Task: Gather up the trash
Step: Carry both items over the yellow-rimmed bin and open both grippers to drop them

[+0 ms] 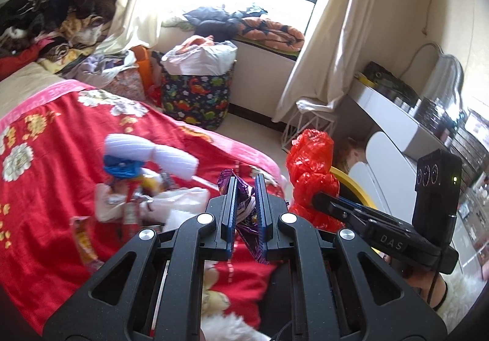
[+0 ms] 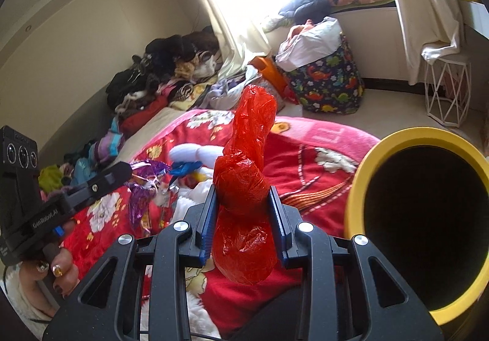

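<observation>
The right gripper's (image 1: 324,202) body reads "DAS" in the left wrist view, and the left gripper's (image 2: 122,171) body reads "GenRobot.AI" in the right wrist view. The left gripper is squeezed tight on a crinkly purple foil wrapper (image 1: 244,212). The right gripper is clamped on a shiny red plastic bag (image 2: 244,188), knotted and sticking up toward 12 o'clock. A yellow bin (image 2: 424,218) with a dark inside sits at 3 o'clock of the bag. Both grippers hang over a red flowered blanket (image 1: 55,133).
</observation>
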The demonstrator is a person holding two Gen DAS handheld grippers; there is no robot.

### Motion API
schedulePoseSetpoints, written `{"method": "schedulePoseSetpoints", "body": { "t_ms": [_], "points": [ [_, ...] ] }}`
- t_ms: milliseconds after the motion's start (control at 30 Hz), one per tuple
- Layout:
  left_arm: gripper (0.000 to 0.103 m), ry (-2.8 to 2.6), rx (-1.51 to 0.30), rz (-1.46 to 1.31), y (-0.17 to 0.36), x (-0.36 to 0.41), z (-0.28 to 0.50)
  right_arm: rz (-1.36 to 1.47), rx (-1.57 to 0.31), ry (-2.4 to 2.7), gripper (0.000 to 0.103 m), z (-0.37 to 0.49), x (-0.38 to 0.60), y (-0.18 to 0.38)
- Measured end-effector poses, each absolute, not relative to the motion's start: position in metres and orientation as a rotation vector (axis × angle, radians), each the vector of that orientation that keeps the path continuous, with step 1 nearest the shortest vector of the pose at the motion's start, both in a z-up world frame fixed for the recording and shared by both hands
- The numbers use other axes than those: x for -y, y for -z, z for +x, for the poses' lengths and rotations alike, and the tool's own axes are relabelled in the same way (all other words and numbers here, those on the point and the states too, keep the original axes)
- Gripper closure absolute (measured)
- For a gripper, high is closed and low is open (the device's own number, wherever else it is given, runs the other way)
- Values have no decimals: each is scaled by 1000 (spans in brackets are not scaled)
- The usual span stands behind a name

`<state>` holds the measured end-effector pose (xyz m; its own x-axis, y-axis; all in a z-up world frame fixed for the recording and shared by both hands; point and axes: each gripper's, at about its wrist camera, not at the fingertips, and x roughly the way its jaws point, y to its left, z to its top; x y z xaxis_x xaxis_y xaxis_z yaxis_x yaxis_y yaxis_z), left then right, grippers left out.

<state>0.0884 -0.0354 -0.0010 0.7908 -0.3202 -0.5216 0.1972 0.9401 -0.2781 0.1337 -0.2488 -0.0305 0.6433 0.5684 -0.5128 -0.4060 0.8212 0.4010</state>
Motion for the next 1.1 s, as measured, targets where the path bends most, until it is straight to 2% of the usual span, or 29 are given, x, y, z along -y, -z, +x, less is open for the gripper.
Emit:
{"method": "schedulePoseSetpoints", "body": {
  "t_ms": [533,1100],
  "points": [
    [96,397,-627,-134,5,106,99,364,-640,-400,73,133,332,26],
    [96,466,-660,-100,17,155,119,419,-712,-261,73,136,391,51]
  ]
}}
